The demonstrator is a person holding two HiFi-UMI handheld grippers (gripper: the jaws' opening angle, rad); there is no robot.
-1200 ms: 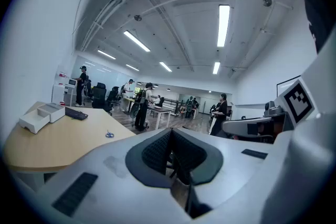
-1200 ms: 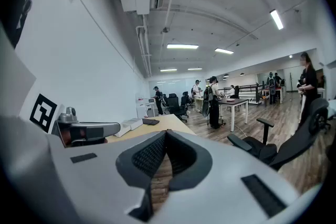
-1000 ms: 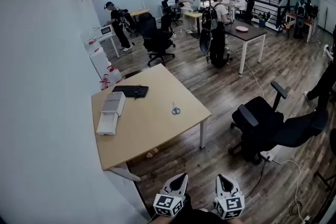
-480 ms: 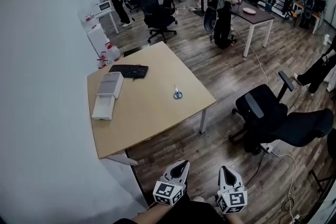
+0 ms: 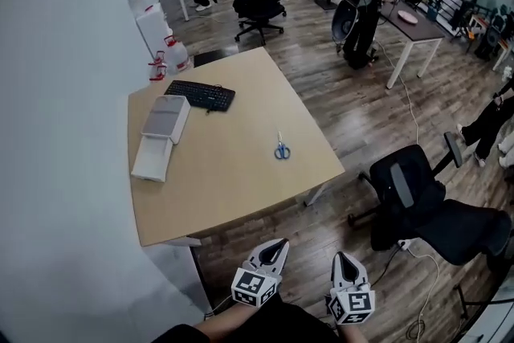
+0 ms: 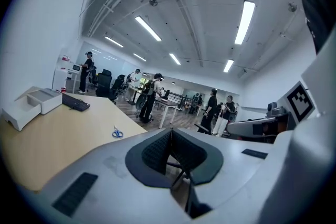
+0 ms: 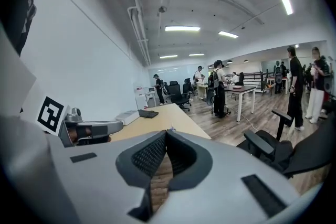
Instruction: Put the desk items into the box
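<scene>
A light wooden desk (image 5: pixel 233 189) stands ahead of me. On it lie blue-handled scissors (image 5: pixel 282 149), a black keyboard (image 5: pixel 201 95) and an open white box (image 5: pixel 161 136) with its lid folded back, at the desk's left side. My left gripper (image 5: pixel 273 249) and right gripper (image 5: pixel 344 261) hang side by side over the floor, short of the desk's near edge. Both are shut with nothing between the jaws. The left gripper view shows the scissors (image 6: pixel 117 132), keyboard (image 6: pixel 75 104) and box (image 6: pixel 31 105) beyond its closed tips (image 6: pixel 170 131). The right gripper's tips (image 7: pixel 165 134) also meet.
A black office chair (image 5: pixel 426 201) stands to the right of the desk, with a cable on the floor beside it. A white wall (image 5: pixel 56 173) runs along the left. Further back are other desks, chairs and several people.
The desk has come nearer and lower in the head view as I walk up to it. Both grippers stay shut and keep their place at the bottom of the view.
</scene>
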